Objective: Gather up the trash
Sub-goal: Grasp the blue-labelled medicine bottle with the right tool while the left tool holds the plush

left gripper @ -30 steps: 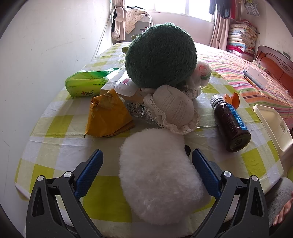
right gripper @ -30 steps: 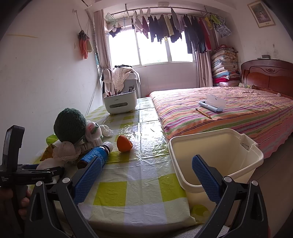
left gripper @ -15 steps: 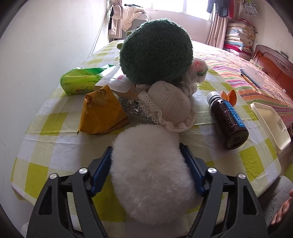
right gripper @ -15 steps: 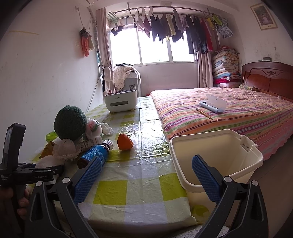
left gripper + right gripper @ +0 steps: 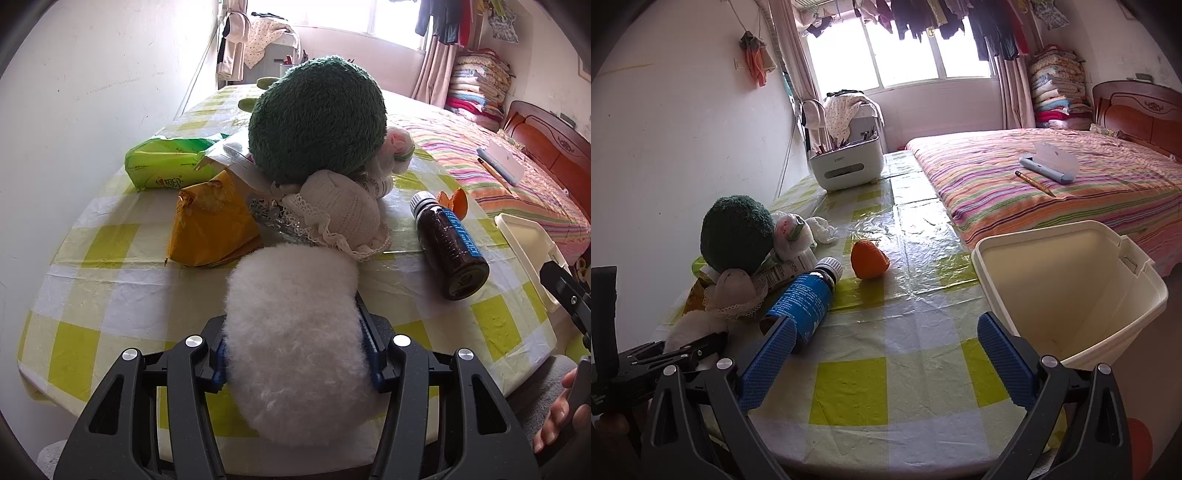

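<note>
green pack (image 5: 173, 164), partly legible: "…RBER"

This is a bedroom in a home: a big bed (image 5: 1052, 177) with a stripy cover, folded blankets (image 5: 1056, 88), and clothes (image 5: 942, 18) hanging by the window.

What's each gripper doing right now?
Left gripper: closing on the white fluffy ball, pads pressing its sides.
Right gripper: open, nothing between its fingers.
</note>
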Action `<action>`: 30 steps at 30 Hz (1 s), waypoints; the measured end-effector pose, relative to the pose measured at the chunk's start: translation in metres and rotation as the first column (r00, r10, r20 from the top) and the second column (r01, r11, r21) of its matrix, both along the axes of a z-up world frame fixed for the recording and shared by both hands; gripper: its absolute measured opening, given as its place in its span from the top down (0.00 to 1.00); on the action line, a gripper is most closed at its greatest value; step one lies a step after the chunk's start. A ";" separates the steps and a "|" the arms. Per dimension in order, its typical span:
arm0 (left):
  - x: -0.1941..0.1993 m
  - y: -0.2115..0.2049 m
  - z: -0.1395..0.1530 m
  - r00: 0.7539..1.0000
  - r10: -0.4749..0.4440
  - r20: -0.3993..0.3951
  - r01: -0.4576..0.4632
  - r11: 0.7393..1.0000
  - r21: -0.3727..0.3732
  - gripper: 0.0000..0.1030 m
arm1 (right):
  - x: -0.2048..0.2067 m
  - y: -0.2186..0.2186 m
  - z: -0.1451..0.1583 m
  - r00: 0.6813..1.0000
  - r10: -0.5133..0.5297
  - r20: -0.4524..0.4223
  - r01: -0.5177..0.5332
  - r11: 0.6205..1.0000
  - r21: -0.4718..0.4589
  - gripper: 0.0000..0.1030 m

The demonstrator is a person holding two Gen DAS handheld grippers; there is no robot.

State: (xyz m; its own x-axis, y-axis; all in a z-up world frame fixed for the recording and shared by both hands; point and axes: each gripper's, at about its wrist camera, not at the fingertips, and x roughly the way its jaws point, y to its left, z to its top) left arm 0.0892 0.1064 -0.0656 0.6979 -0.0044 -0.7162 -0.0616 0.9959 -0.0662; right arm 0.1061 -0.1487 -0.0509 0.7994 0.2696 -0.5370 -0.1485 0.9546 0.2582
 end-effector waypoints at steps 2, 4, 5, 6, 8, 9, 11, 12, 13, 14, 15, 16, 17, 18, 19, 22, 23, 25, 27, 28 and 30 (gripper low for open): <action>-0.003 0.002 0.001 1.000 0.003 0.008 -0.003 1.000 0.001 0.49 | 0.011 0.009 0.000 0.999 0.021 -0.033 -0.021 1.000 0.010 0.07; -0.006 0.004 0.003 1.000 0.004 0.019 -0.004 1.000 0.001 0.49 | 0.021 0.021 0.002 0.998 0.039 -0.055 -0.040 0.999 -0.003 0.07; -0.008 0.005 0.004 1.000 0.004 0.026 -0.004 1.000 0.002 0.49 | 0.026 0.027 0.003 0.997 0.050 -0.067 -0.051 0.999 -0.008 0.07; -0.009 0.006 0.005 0.999 0.003 0.032 -0.004 1.000 0.001 0.49 | 0.031 0.033 0.004 0.995 0.061 -0.082 -0.062 0.998 -0.011 0.07; -0.013 0.006 0.007 0.999 -0.003 0.042 0.003 1.000 -0.003 0.49 | 0.044 0.043 0.005 0.990 0.079 -0.118 -0.081 0.997 -0.009 0.08; -0.016 0.006 0.008 0.999 -0.007 0.048 0.007 1.000 -0.004 0.49 | 0.051 0.049 0.005 0.987 0.085 -0.135 -0.088 0.996 -0.019 0.14; -0.021 0.007 0.012 0.997 -0.016 0.072 0.017 1.000 -0.010 0.49 | 0.063 0.061 0.004 0.980 0.104 -0.168 -0.112 0.993 -0.041 0.23; -0.024 0.007 0.014 0.996 -0.018 0.086 0.019 1.000 -0.013 0.48 | 0.069 0.066 0.003 0.977 0.110 -0.184 -0.120 0.992 -0.042 0.24; -0.028 0.007 0.016 0.995 -0.016 0.100 0.018 1.000 -0.016 0.48 | 0.074 0.069 0.001 0.972 0.116 -0.203 -0.127 0.991 -0.038 0.24; -0.030 0.008 0.018 0.993 -0.015 0.113 0.018 1.000 -0.022 0.48 | 0.079 0.073 -0.001 0.967 0.121 -0.223 -0.132 0.991 -0.036 0.24; -0.033 0.009 0.020 0.992 -0.015 0.123 0.018 0.999 -0.030 0.48 | 0.083 0.076 -0.003 0.963 0.126 -0.237 -0.139 0.990 -0.039 0.25; -0.034 0.009 0.022 0.991 -0.015 0.131 0.020 0.999 -0.038 0.48 | 0.086 0.080 -0.005 0.960 0.131 -0.249 -0.148 0.988 -0.049 0.26; -0.035 0.008 0.023 0.991 -0.016 0.136 0.022 0.999 -0.043 0.48 | 0.089 0.084 -0.008 0.955 0.132 -0.264 -0.154 0.986 -0.065 0.31; -0.037 0.008 0.024 0.990 -0.016 0.142 0.023 0.999 -0.046 0.48 | 0.092 0.087 -0.011 0.950 0.136 -0.282 -0.163 0.984 -0.076 0.39; -0.038 0.008 0.026 0.989 -0.018 0.149 0.025 0.998 -0.049 0.48 | 0.094 0.089 -0.015 0.943 0.149 -0.298 -0.178 0.981 -0.075 0.48; -0.039 0.003 0.028 0.986 -0.033 0.161 0.043 0.998 -0.055 0.48 | 0.095 0.094 -0.021 0.941 0.161 -0.296 -0.206 0.970 -0.129 0.58; -0.040 0.000 0.029 0.986 -0.038 0.163 0.047 0.998 -0.052 0.48 | 0.094 0.092 -0.022 0.942 0.168 -0.290 -0.212 0.969 -0.130 0.58; -0.039 -0.006 0.030 0.985 -0.050 0.164 0.057 0.998 -0.039 0.48 | 0.091 0.082 -0.023 0.945 0.173 -0.279 -0.209 0.972 -0.105 0.58; -0.039 -0.012 0.030 0.984 -0.061 0.166 0.066 0.997 -0.027 0.48 | 0.087 0.073 -0.021 0.953 0.172 -0.250 -0.204 0.973 -0.107 0.59; -0.040 -0.015 0.030 0.983 -0.068 0.169 0.072 0.997 -0.020 0.48 | 0.085 0.066 -0.020 0.958 0.168 -0.234 -0.197 0.974 -0.108 0.60; -0.040 -0.020 0.030 0.981 -0.076 0.178 0.078 0.997 -0.006 0.48 | 0.082 0.053 -0.018 0.963 0.158 -0.217 -0.182 0.979 -0.096 0.60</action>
